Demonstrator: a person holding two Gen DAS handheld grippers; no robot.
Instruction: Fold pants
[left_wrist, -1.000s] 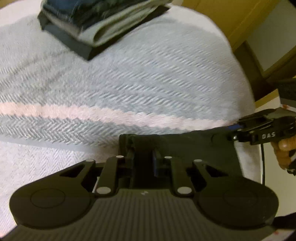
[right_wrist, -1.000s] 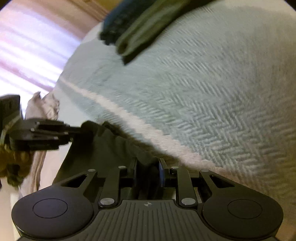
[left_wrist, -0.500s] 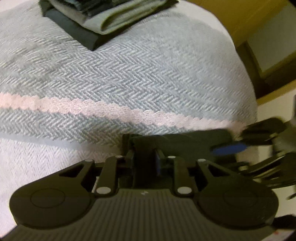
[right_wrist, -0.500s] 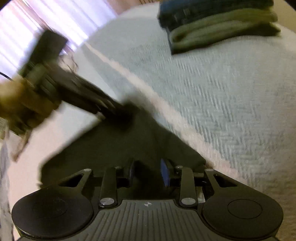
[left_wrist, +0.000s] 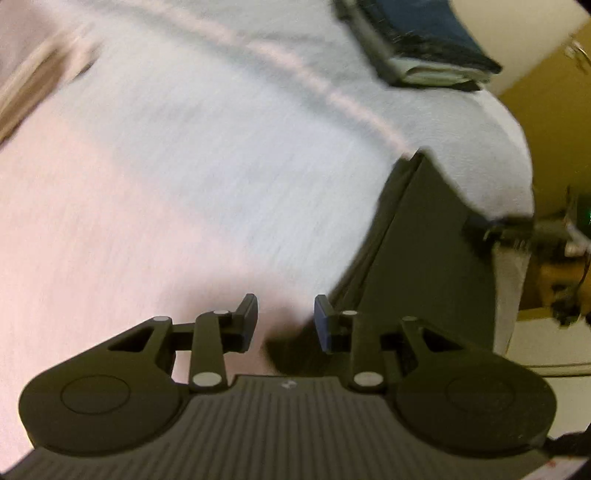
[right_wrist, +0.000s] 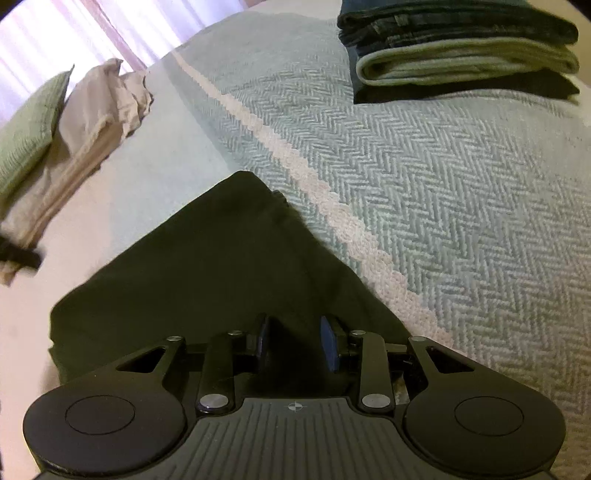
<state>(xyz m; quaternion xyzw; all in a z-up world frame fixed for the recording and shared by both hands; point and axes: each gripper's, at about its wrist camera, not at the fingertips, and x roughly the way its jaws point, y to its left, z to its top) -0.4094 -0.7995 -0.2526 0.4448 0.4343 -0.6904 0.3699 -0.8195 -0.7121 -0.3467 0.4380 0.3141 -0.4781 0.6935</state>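
The dark pants (right_wrist: 207, 266) lie folded flat on the bed, their far corner touching the pale pink stripe. My right gripper (right_wrist: 295, 341) hovers open over their near edge with nothing between its fingers. In the blurred left wrist view the same pants (left_wrist: 424, 258) lie to the right, and my left gripper (left_wrist: 285, 317) is open over bare bedspread just beside their left edge. The other gripper (left_wrist: 491, 225) shows as a blurred dark shape at the pants' far right edge.
A stack of folded clothes (right_wrist: 458, 48) sits at the far right of the herringbone bedspread (right_wrist: 443, 177). Pillows and a beige crumpled cloth (right_wrist: 99, 107) lie at the left. The bed's edge and a yellow wall (left_wrist: 546, 122) are at the right.
Both grippers have opened and let go of the pants, which now lie flat. The left gripper has swung away to the left; the right has drawn back slightly.
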